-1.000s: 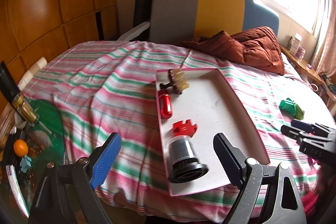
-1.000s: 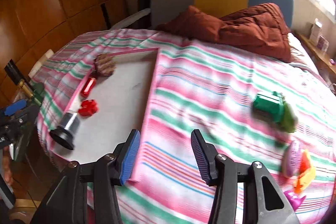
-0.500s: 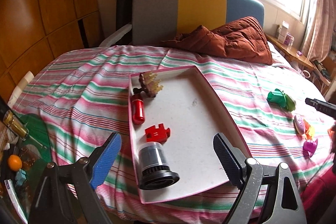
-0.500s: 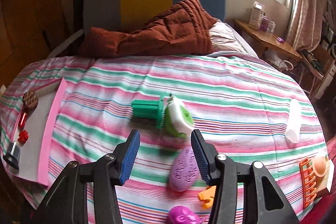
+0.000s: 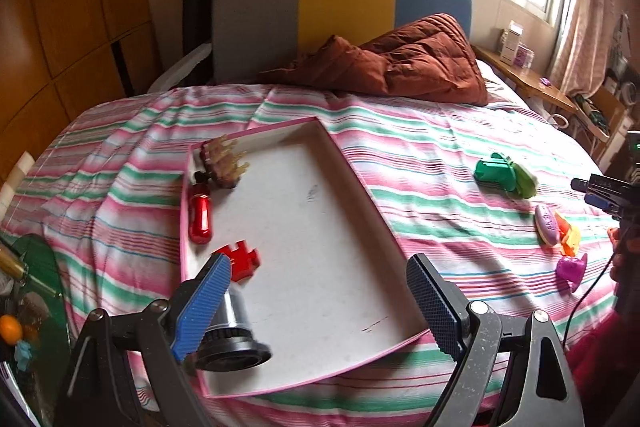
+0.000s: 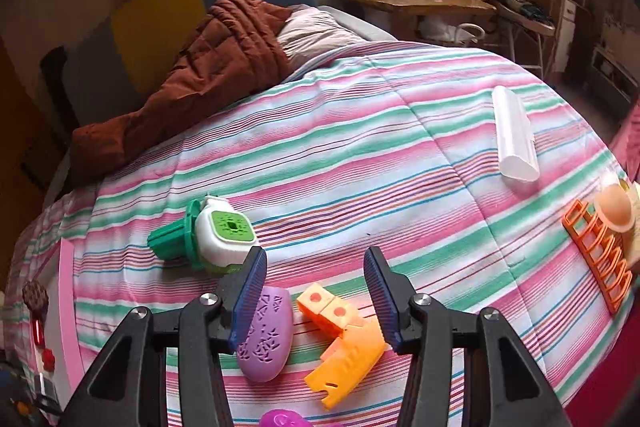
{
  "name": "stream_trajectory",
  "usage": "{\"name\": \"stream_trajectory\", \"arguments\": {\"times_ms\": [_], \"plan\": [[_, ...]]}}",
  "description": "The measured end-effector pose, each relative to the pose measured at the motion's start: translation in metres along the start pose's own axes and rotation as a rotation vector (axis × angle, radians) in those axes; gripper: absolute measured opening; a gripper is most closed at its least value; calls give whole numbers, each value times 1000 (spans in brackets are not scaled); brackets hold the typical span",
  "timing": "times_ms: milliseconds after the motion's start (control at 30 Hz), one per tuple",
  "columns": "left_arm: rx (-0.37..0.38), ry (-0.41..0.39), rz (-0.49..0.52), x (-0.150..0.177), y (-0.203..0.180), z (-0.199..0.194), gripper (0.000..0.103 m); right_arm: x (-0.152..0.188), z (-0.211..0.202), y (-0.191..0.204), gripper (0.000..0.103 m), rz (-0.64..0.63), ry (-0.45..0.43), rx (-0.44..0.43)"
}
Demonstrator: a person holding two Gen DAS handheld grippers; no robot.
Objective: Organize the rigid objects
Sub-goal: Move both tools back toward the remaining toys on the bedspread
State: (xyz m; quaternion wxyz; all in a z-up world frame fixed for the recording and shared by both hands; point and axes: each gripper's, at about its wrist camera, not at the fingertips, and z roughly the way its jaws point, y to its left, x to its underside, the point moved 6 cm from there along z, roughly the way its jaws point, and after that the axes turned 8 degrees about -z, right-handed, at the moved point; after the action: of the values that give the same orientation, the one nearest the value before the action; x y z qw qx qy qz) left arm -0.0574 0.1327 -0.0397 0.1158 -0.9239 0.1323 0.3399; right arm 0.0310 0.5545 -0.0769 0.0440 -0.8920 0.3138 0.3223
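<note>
Step in hand, as judged: right gripper [image 6: 316,293], jaws apart and holding nothing, hangs over the orange block piece [image 6: 344,339] on the striped bed [image 6: 360,163]. A clean pick likely needs a straight descent across the piece's narrow width.

Obstruction: purple oval [image 6: 264,335] just beside the left finger; risk of nudging or pinching it too.

Left gripper [image 5: 316,301]: jaws apart, empty, above the pink-rimmed tray [image 5: 360,187].

Tray contents: red cylinder [image 5: 200,215], red puzzle piece [image 5: 240,259], brush [image 5: 224,163], black-and-silver cylinder [image 5: 230,339].

Loose on bed: green-and-white device [image 6: 212,235], white case [image 6: 514,139], orange rack [image 6: 596,251].
</note>
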Motion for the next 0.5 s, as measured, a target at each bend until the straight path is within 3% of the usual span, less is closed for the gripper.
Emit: {"name": "stream_trajectory", "arguments": {"times_ms": [333,500], "plan": [[124,78,45,-6,-75,35,90,3,8,-20,51,104,51,-17],[157,135,135,-6,-118,62,85,3,7,-18,51,108,51,-42]]}}
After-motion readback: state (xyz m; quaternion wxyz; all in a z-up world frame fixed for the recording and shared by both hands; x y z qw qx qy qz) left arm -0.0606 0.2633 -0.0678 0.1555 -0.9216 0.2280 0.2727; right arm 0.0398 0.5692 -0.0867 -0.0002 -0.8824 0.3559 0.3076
